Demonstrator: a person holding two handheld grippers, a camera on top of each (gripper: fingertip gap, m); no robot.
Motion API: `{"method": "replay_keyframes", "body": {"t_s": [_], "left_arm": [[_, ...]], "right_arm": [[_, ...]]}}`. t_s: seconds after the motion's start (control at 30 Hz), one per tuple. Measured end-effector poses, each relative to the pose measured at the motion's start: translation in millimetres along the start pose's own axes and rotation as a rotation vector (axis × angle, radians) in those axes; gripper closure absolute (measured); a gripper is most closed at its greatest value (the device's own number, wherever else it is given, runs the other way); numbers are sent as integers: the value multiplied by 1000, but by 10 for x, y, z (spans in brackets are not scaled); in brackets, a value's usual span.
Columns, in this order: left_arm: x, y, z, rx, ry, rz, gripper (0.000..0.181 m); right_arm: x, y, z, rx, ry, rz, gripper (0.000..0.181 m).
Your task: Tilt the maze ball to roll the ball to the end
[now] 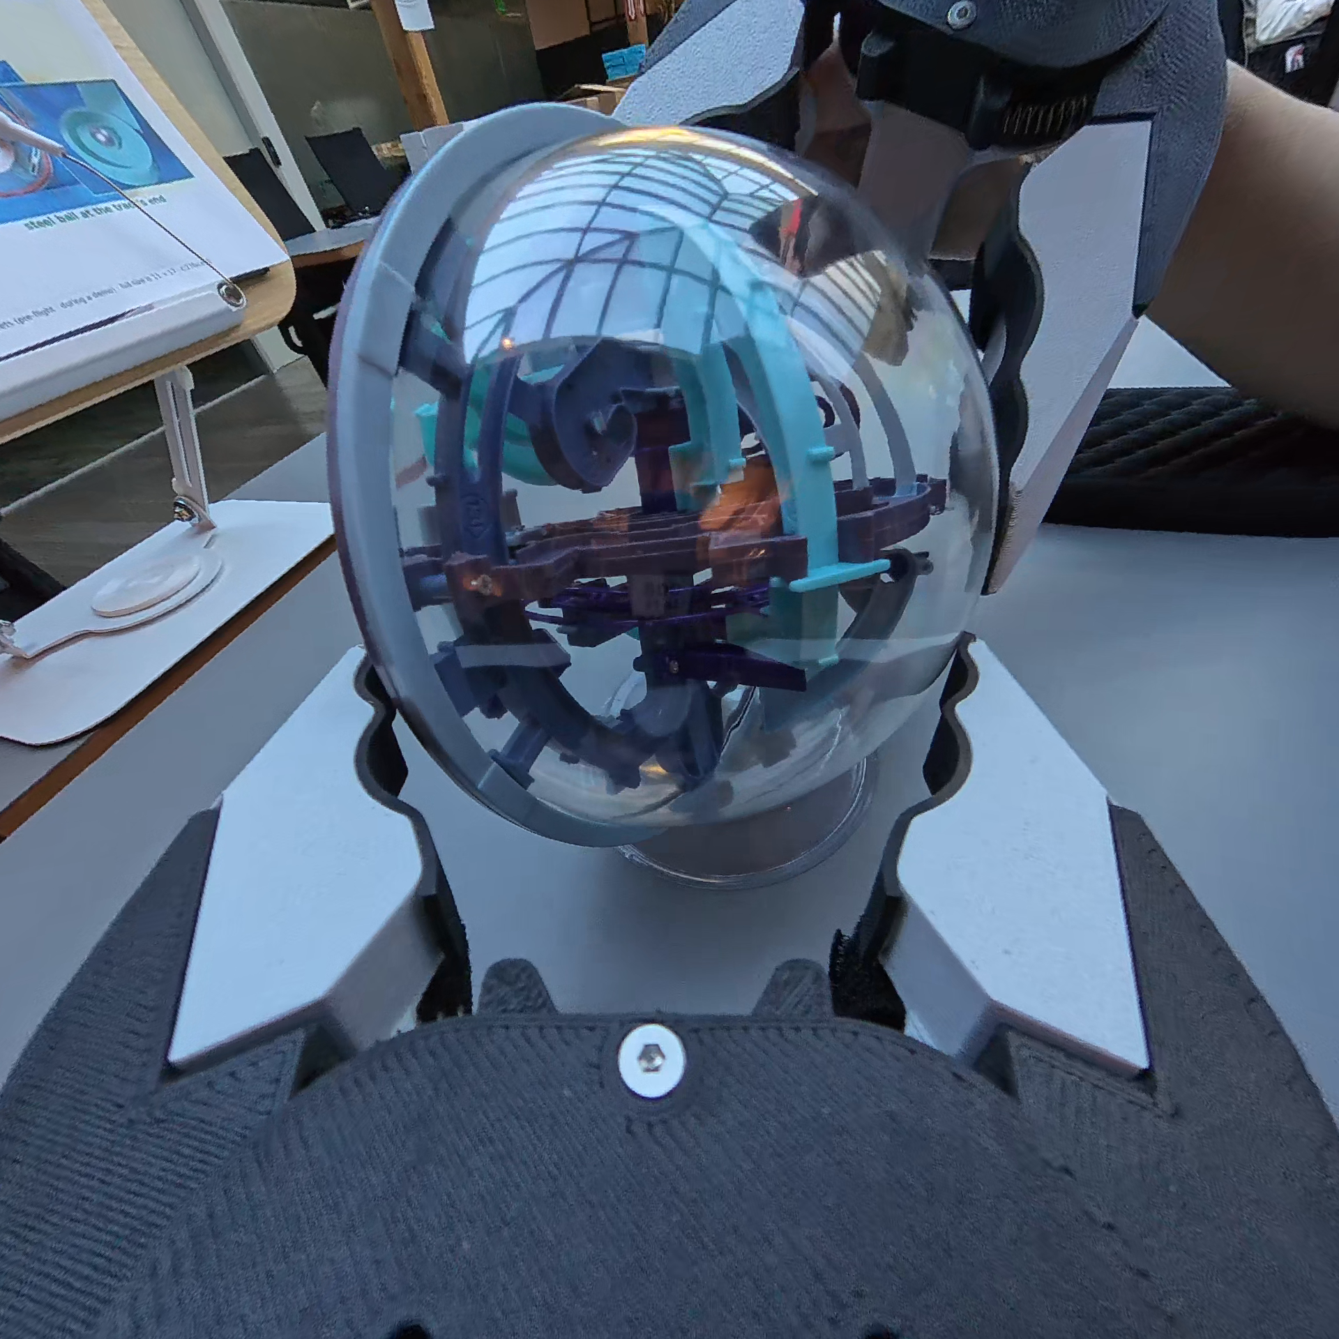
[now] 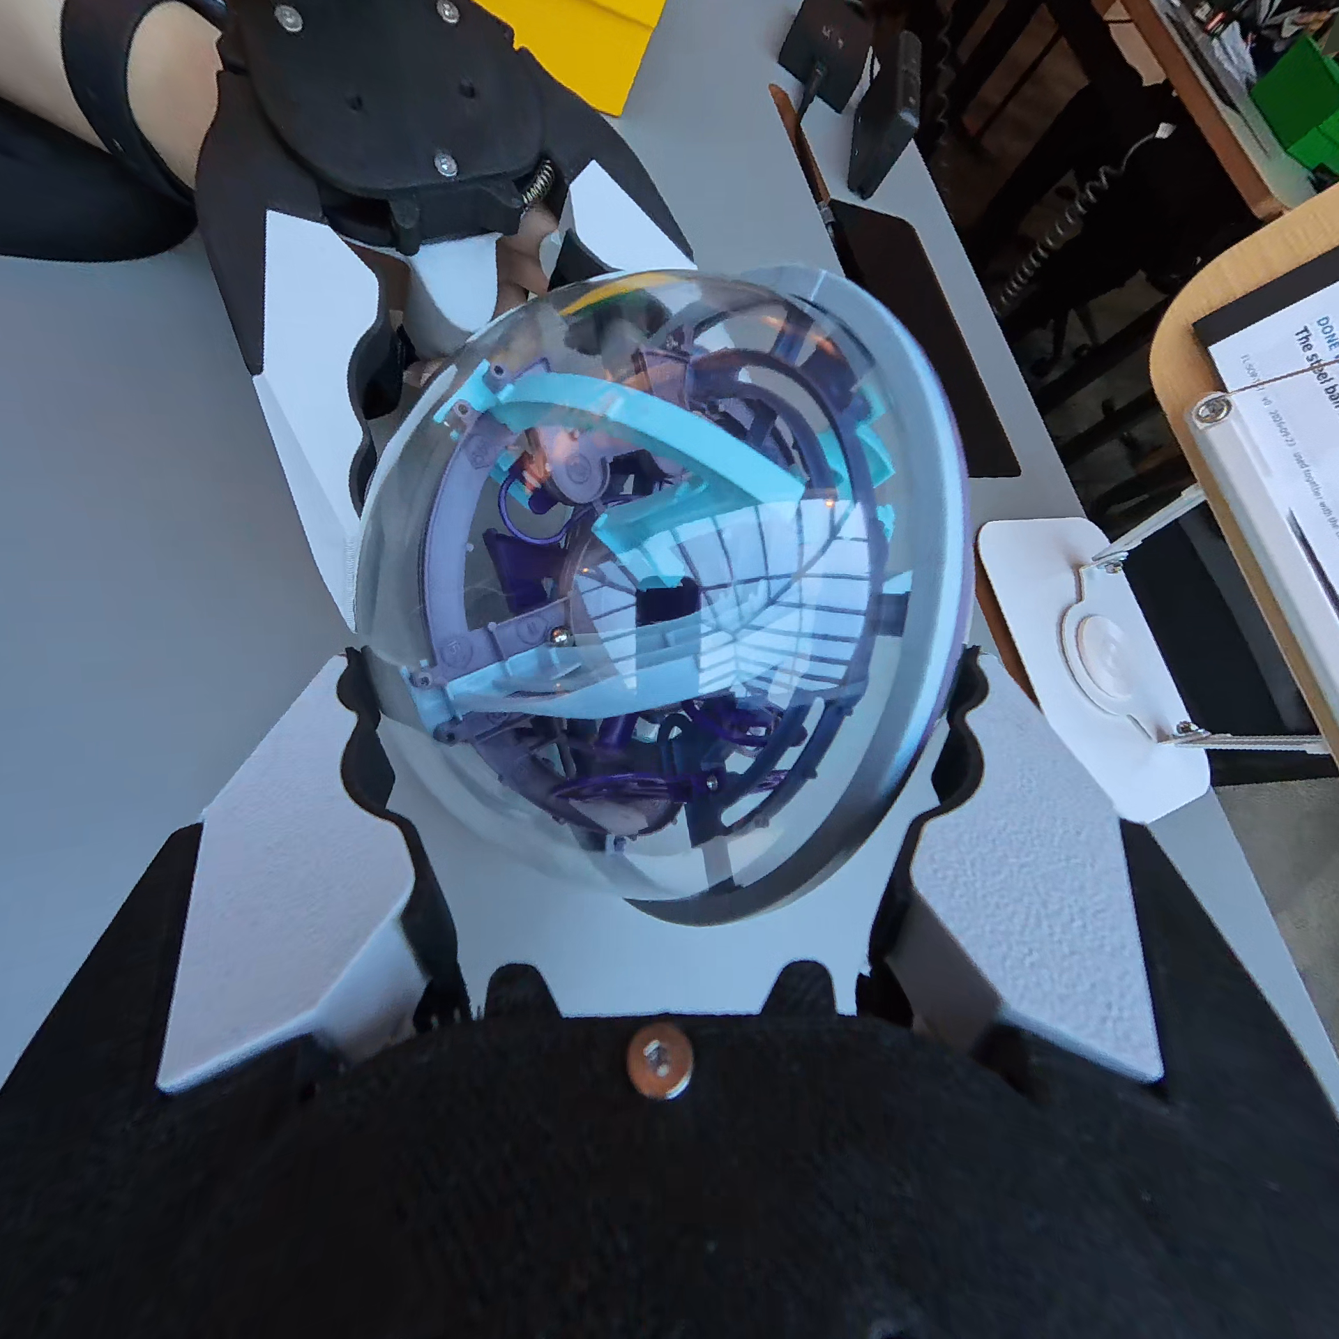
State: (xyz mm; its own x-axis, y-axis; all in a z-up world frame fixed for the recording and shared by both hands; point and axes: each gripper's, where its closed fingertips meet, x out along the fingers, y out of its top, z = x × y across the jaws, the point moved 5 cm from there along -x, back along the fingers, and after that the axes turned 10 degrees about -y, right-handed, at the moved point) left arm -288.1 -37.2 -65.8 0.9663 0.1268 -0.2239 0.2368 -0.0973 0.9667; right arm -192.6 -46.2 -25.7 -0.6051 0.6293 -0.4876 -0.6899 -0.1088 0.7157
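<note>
The left tongs [image 1: 663, 695] and the right tongs [image 2: 656, 695] each clasp the maze ball [image 1: 652, 471] from opposite sides, their white fingers spread wide around its clear shell and the wavy black pads pressed to its lower flanks, so both are grasping the ball rather than hanging loose. The ball is held between them just above the grey table [image 1: 1159, 724], its grey seam ring [image 1: 377, 406] tipped well off level. Under it sits a clear round stand [image 1: 761, 848]; whether the ball touches it I cannot tell. In the right wrist view a small steel ball [image 2: 560, 635] rests on a pale lilac track beside a light blue ramp, near the left side of the shell. The step in hand looks like the tilting itself, with the end not yet reached as far as I can judge. The next move calls for a slow, joint turn of both wrists, gentle enough that the steel ball follows its track and does not drop off. Glare on the shell hides much of the route. Near the table edge stand a white base plate [image 2: 1087, 652] and a sign board [image 1: 109, 217] on its prop, and a yellow sheet [image 2: 580, 43] lies farther off; a wide swing could knock the board.
</note>
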Motion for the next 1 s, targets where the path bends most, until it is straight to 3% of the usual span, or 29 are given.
{"method": "replay_keyframes", "body": {"t_s": [0.5, 0.8, 1.0], "left_arm": [[-28, -8, -1, -23, -30, 11, 38], [-12, -175, -3, -118, -126, -89, 46], [25, -162, 5, -85, -93, -93, 44]], "right_arm": [[-53, -73, -17, 78, -38, 85, 32], [-59, -77, -26, 71, -45, 101, 33], [-73, -113, -27, 72, -62, 116, 33]]}}
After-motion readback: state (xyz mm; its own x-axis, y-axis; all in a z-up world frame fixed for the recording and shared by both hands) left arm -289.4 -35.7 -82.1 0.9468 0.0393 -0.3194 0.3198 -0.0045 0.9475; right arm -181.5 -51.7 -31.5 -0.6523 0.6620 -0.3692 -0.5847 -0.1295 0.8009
